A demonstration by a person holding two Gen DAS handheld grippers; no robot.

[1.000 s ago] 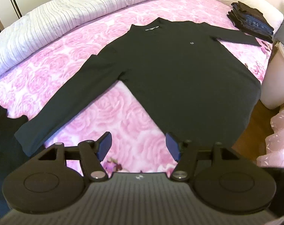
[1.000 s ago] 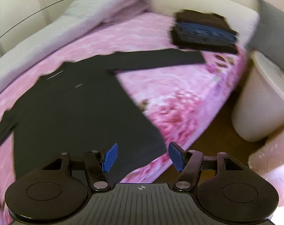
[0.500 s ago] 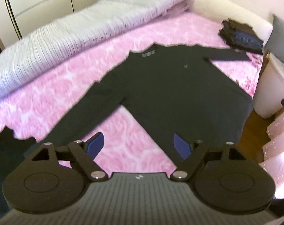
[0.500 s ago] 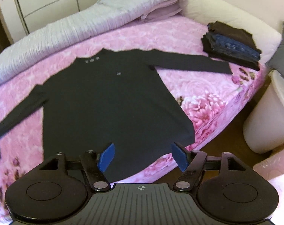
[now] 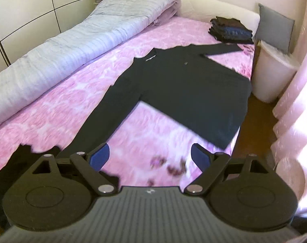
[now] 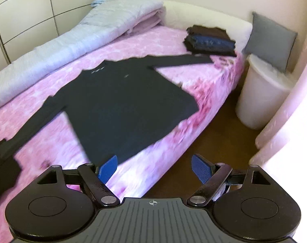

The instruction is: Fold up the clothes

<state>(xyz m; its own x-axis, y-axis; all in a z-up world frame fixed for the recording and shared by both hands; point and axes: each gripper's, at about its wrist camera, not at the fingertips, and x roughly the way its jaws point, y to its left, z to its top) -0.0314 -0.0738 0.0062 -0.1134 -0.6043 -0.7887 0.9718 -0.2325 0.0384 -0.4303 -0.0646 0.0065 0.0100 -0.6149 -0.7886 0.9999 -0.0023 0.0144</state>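
Note:
A black long-sleeved shirt (image 5: 179,87) lies flat, face up, on the pink floral bed (image 5: 52,109), both sleeves spread out. It also shows in the right wrist view (image 6: 123,105). My left gripper (image 5: 150,157) is open and empty, held above the bed near the left sleeve's cuff. My right gripper (image 6: 154,167) is open and empty, held above the bed's near edge below the shirt's hem. Neither gripper touches the shirt.
A stack of folded dark clothes (image 6: 210,39) sits at the bed's far right corner. A rolled grey-white duvet (image 5: 72,40) runs along the far side. A white bin (image 6: 262,95) and grey pillow (image 6: 271,40) stand right of the bed. Another dark garment (image 6: 1,162) lies at left.
Both grippers have pulled back and up from the shirt, so more of the room shows. Both sets of jaws have opened wider. The shirt has not moved.

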